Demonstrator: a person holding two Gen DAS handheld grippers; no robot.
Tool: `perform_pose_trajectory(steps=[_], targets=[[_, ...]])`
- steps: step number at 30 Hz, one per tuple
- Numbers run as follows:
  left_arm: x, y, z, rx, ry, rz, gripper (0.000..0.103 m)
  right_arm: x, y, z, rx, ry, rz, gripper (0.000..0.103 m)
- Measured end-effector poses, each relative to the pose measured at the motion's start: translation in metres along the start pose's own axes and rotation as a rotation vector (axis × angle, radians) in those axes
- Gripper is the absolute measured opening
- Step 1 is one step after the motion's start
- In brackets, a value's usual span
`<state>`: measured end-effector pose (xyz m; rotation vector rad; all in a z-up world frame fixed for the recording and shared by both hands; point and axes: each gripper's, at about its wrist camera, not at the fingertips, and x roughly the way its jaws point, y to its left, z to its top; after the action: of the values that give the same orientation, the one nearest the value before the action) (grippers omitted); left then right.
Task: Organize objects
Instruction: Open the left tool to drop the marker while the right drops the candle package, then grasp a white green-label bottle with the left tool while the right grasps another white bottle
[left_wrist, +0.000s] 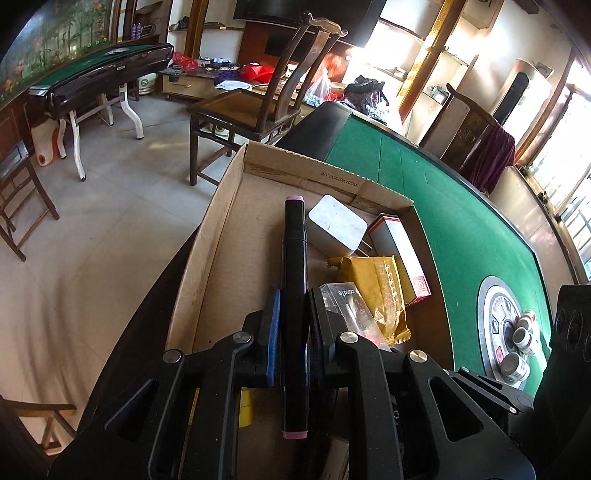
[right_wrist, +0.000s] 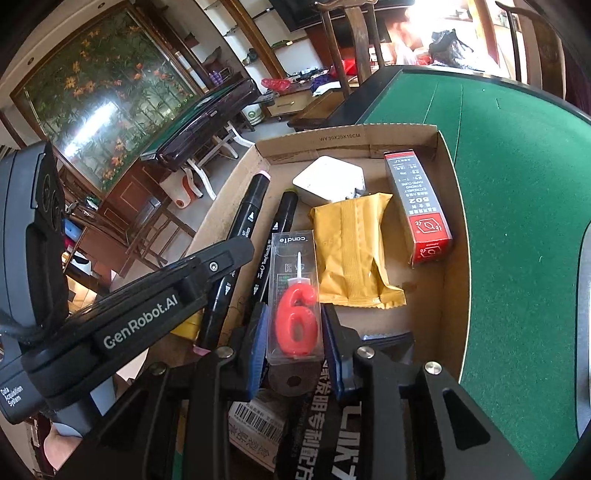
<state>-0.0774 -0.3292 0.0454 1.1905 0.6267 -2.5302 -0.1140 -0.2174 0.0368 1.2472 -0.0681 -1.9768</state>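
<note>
A cardboard box sits on the green felt table. My left gripper is shut on a black marker with pink ends, held above the box's left side. In the right wrist view my right gripper is shut on a clear candle box holding a red "6" candle. The held marker runs under the left gripper's housing. A second black marker lies in the box beside it.
Inside the box lie a white charger, a yellow packet and a red and grey glue carton. Small round tins stand on the table's centre panel. A wooden chair stands past the box.
</note>
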Motion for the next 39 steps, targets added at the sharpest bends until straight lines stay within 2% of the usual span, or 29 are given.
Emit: perform_pose_trajectory(steps=[10, 13, 20, 25, 28, 30, 32, 35, 38, 39], targets=[[-0.008, 0.002, 0.002, -0.010, -0.014, -0.025, 0.014, -0.028, -0.003, -0.012, -0.004, -0.037, 0.014, 0.029], [-0.013, 0.001, 0.003, -0.010, -0.034, -0.045, 0.014, -0.043, -0.009, -0.021, 0.010, -0.056, 0.043, 0.029], [-0.036, -0.023, -0.001, 0.062, -0.116, -0.135, 0.014, -0.106, -0.070, -0.047, 0.110, -0.132, 0.040, 0.029], [-0.050, -0.054, -0.012, 0.157, -0.152, -0.216, 0.014, -0.162, -0.139, -0.060, 0.212, -0.231, -0.057, 0.029], [-0.054, -0.078, -0.022, 0.213, -0.124, -0.304, 0.014, -0.185, -0.188, -0.066, 0.287, -0.270, -0.152, 0.030], [-0.055, -0.097, -0.033, 0.255, -0.092, -0.362, 0.015, -0.188, -0.216, -0.068, 0.324, -0.247, -0.174, 0.032], [-0.053, -0.120, -0.046, 0.293, -0.043, -0.433, 0.015, -0.185, -0.241, -0.074, 0.384, -0.229, -0.155, 0.032], [-0.051, -0.151, -0.068, 0.380, 0.021, -0.499, 0.017, -0.177, -0.262, -0.078, 0.438, -0.210, -0.106, 0.032], [-0.042, -0.173, -0.088, 0.452, 0.087, -0.513, 0.029, -0.174, -0.263, -0.085, 0.481, -0.194, -0.035, 0.033], [-0.038, -0.178, -0.094, 0.467, 0.110, -0.515, 0.030, -0.172, -0.260, -0.088, 0.484, -0.179, -0.004, 0.033]])
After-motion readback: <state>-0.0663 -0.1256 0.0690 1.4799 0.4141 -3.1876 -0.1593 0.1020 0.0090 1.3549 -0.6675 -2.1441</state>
